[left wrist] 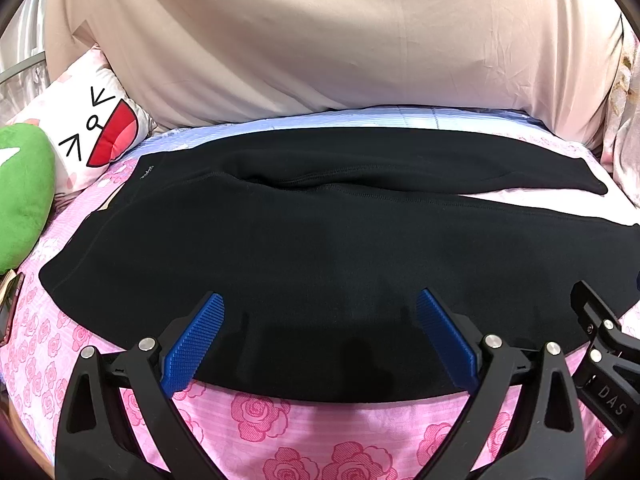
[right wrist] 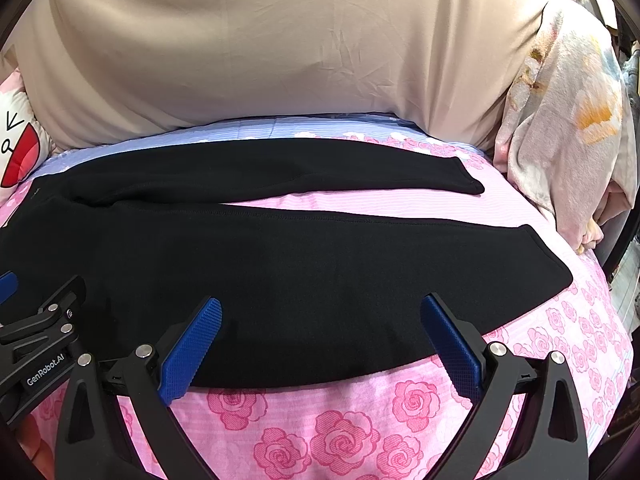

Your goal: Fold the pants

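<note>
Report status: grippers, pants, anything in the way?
Left gripper open, right gripper open, both over near edge. Black pants flat on pink bedsheet, legs apart, unfolded. Nothing lying on them.

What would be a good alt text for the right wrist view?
Black pants lie flat on a pink rose-print sheet, legs spread apart toward the right. The open right tool hovers over their near edge, holding nothing; a beige cover hangs behind.
</note>
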The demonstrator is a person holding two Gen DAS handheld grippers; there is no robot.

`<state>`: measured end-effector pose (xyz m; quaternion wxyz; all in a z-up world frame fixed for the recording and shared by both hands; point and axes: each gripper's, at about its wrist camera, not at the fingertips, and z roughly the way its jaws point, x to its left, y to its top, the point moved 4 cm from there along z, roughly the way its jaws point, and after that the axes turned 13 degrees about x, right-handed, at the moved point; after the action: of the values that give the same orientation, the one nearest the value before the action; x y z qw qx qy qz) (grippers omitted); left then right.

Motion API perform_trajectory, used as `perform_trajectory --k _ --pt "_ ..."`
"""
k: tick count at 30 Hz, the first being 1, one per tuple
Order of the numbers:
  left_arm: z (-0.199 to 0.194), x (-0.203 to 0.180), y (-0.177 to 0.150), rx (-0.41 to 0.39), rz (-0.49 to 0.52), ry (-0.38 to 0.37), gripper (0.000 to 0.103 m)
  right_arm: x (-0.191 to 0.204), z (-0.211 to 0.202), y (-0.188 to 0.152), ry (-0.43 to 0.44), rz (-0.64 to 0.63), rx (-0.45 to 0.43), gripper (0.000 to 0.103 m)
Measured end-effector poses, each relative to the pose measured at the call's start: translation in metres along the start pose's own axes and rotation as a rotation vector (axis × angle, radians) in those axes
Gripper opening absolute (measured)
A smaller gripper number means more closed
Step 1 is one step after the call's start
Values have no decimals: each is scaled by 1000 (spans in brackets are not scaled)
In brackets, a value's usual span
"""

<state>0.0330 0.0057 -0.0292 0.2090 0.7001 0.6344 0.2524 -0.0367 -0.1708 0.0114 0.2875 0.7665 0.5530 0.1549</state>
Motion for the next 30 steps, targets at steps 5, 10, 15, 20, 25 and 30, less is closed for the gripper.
perform_trajectory --k 5,10,15,20,25,30 --pt "0 0 0 0 0 -1 95 0 0 0 -1 0 1 98" --pt "1 -1 0 1 1 -1 95 1 1 0 -1 -1 1 98" --pt "1 -1 -1 1 1 1 95 1 1 0 -2 -2 2 98" --pt "1 -1 0 2 1 2 95 2 1 0 -3 -2 3 98" --pt "2 -1 0 3 1 3 95 2 1 -1 -2 -3 3 98" --pt "2 -1 -1 5 3 2 95 2 1 -1 -3 -4 3 98"
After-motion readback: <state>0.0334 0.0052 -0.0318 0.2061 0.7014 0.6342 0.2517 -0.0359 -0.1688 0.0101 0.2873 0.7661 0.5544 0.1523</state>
